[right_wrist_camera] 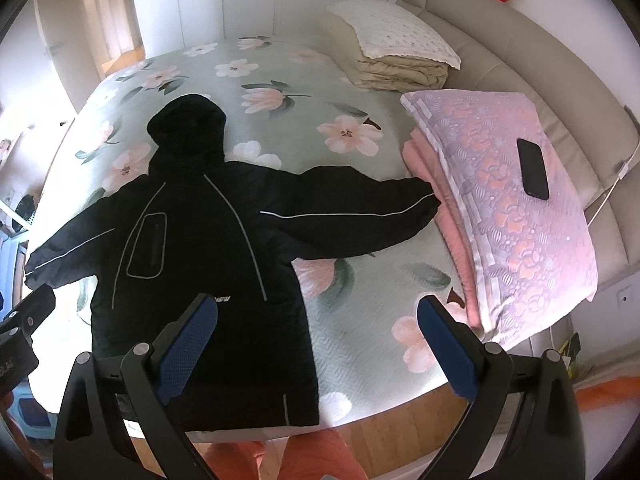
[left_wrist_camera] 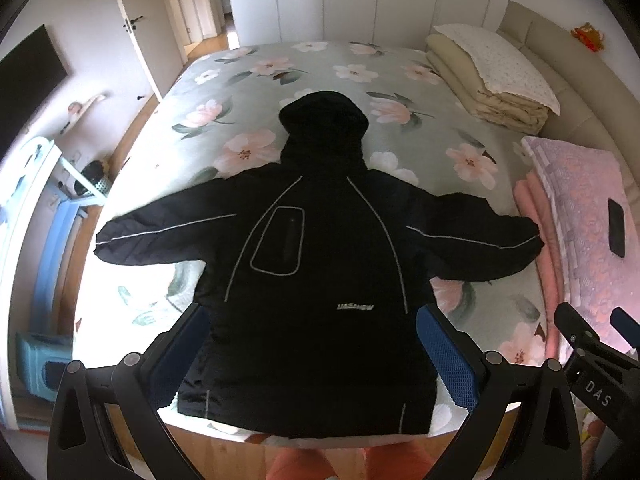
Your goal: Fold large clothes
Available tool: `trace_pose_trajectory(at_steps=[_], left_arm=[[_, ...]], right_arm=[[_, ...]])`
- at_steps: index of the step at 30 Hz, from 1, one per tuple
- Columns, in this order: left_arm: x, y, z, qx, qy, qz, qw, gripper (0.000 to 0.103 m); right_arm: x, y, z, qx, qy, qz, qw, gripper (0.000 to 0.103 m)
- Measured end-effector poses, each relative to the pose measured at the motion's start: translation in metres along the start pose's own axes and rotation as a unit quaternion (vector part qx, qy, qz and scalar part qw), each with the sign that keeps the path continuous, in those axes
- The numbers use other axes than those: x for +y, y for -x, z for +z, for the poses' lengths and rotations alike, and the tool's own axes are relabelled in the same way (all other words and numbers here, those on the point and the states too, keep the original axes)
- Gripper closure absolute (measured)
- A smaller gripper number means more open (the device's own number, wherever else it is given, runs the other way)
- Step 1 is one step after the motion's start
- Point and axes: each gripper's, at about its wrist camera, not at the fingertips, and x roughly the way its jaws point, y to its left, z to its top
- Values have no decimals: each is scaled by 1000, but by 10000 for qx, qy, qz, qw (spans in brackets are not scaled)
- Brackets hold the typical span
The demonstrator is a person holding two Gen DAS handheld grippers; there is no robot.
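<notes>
A black hooded jacket [left_wrist_camera: 320, 264] with grey piping lies flat on the floral bedspread [left_wrist_camera: 248, 80], front up, hood pointing away, both sleeves spread out sideways. It also shows in the right wrist view [right_wrist_camera: 208, 248]. My left gripper [left_wrist_camera: 312, 344] is open and empty, held above the jacket's lower part near the bed's front edge. My right gripper [right_wrist_camera: 318, 340] is open and empty, held above the bed to the right of the jacket's hem. The right gripper also shows at the right edge of the left wrist view [left_wrist_camera: 592, 328].
A pink folded blanket with a lilac pillow [right_wrist_camera: 508, 200] lies at the bed's right side, a black phone [right_wrist_camera: 532, 168] on top; the jacket's right cuff touches it. Folded beige bedding [right_wrist_camera: 396, 56] sits at the far right. A blue chair [left_wrist_camera: 52, 216] stands left of the bed.
</notes>
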Motion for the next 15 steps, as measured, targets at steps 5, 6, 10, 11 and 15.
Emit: trace_pose_trajectory(at_steps=[5,6,10,11,15], left_arm=[[-19,-10,8,97,84,-42,9999,0],[-22,-12,10,112,87,-26,9999,0],[-35,-20,15,141,3,123,9998,0],[-38,-22,16,140,-20,179,9997,0],[-46,-29,20,188,-13,339,9992,0]], right_arm=[[-15,-16,12,54,33,51,10000,2],[-18,-19,14,70,36,66,9999,2],[-26,-31,21,151,21,118,9998,2],[-28,-35,22,194,25,135,9997,2],[-37,-52,26,351,-7,164,9992,2]])
